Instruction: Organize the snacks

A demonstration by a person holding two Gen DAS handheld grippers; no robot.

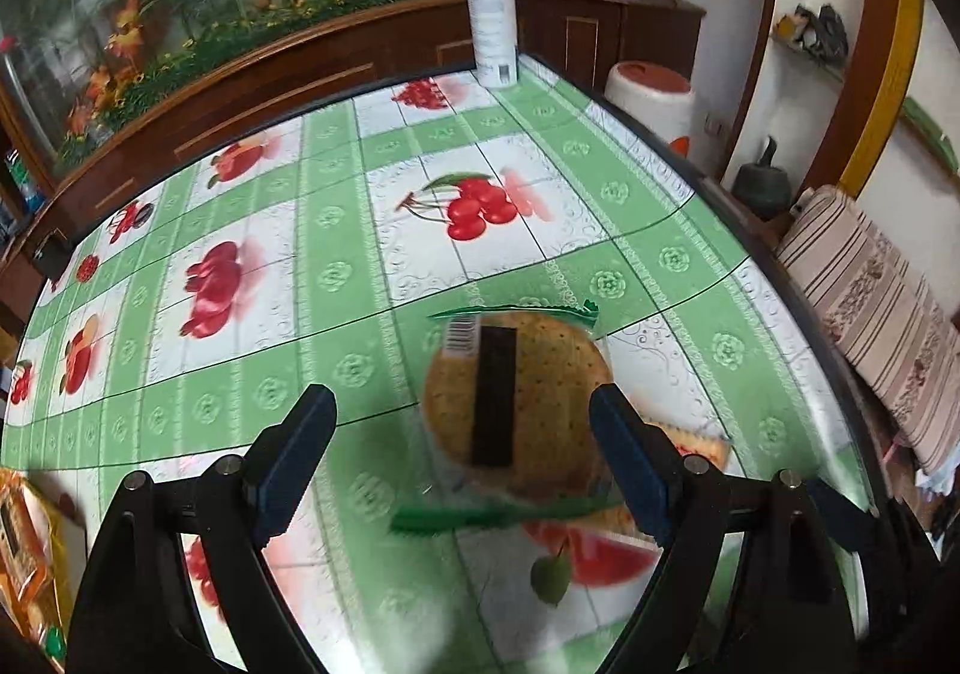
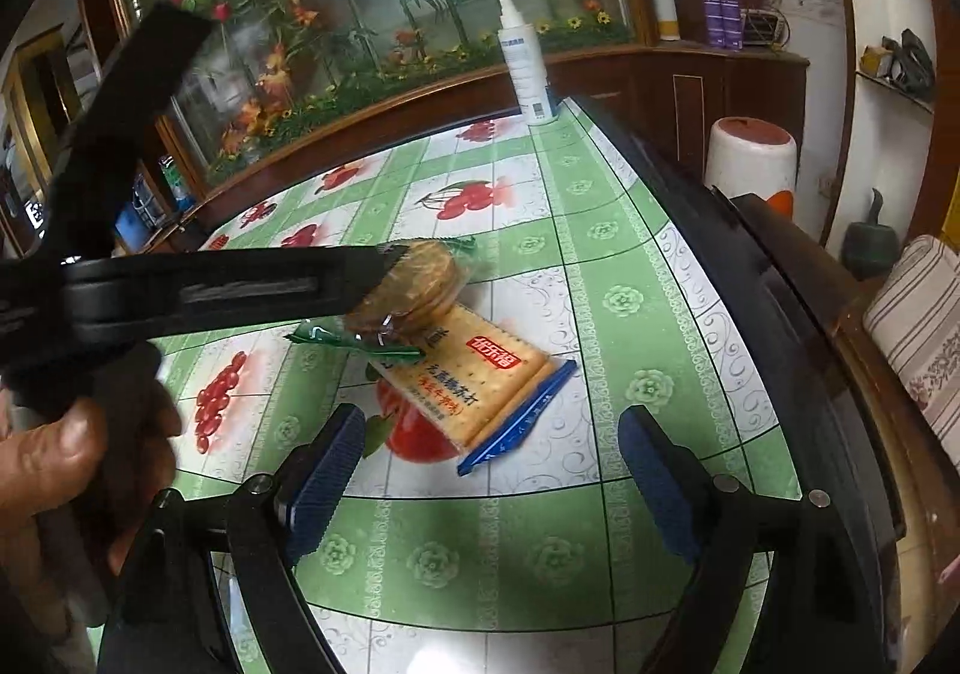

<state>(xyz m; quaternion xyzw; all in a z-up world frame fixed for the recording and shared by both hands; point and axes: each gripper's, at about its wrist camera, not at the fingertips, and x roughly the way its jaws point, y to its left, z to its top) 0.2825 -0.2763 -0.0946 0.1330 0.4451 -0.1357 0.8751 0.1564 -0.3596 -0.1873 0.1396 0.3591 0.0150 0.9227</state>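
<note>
On fruit-print tablecloth point(image 2: 606, 548), round cracker pack point(image 1: 516, 392) rests atop square cracker pack point(image 2: 480, 380); left gripper point(image 1: 462, 464) & right gripper point(image 2: 492, 470), both open, empty—pickup step, next likely lower L jaws around round pack.

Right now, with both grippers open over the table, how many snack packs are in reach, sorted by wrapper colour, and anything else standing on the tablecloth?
Green-edged round biscuit pack: 1, lying partly on the blue one
Blue-edged square cracker pack: 1
Orange-yellow pack at the near left edge, only partly in view: 1
White spray bottle at the far corner: 1
Total: 4 things, 3 of them snacks
</note>
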